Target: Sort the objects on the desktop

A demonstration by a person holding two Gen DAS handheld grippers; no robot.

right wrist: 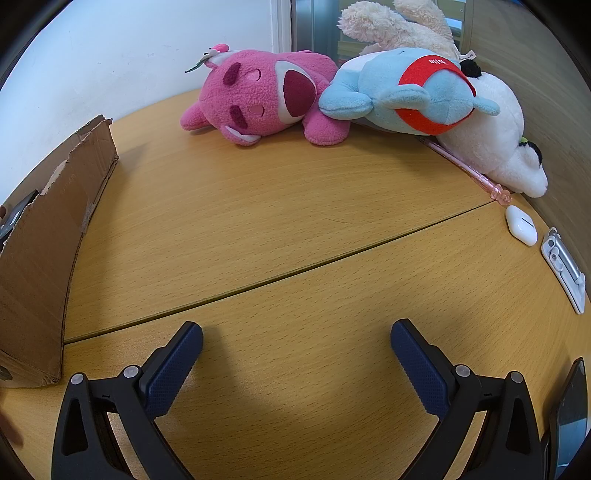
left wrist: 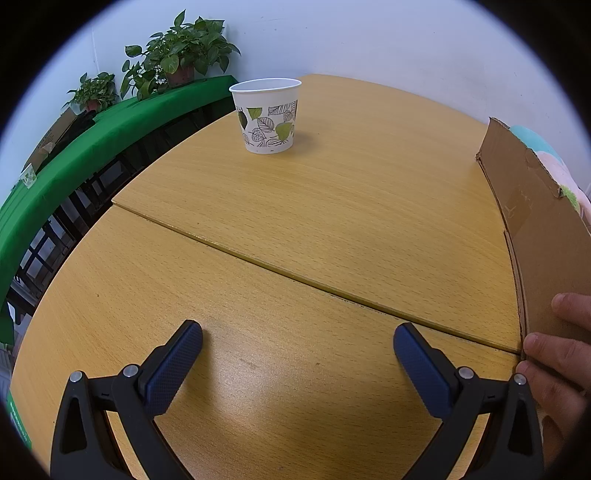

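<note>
My left gripper (left wrist: 297, 339) is open and empty above the wooden table (left wrist: 332, 206). A paper cup with a leaf print (left wrist: 266, 114) stands upright at the far side. A cardboard box (left wrist: 539, 236) is at the right. My right gripper (right wrist: 295, 339) is open and empty above the table (right wrist: 258, 206). The same cardboard box (right wrist: 40, 236) stands to its left. A pink plush (right wrist: 258, 98), a blue plush with a red band (right wrist: 410, 94) and a white plush (right wrist: 498, 136) lie at the far side. A pink pen (right wrist: 469, 168), a white earbud case (right wrist: 521, 224) and a white-silver clip (right wrist: 563, 269) lie at the right.
A hand (left wrist: 557, 354) rests against the box's near corner. A green-covered table (left wrist: 92, 136) with potted plants (left wrist: 181, 48) stands beyond the left edge. A dark phone (right wrist: 569, 413) lies at the right edge. A cream plush (right wrist: 395, 26) lies behind the others.
</note>
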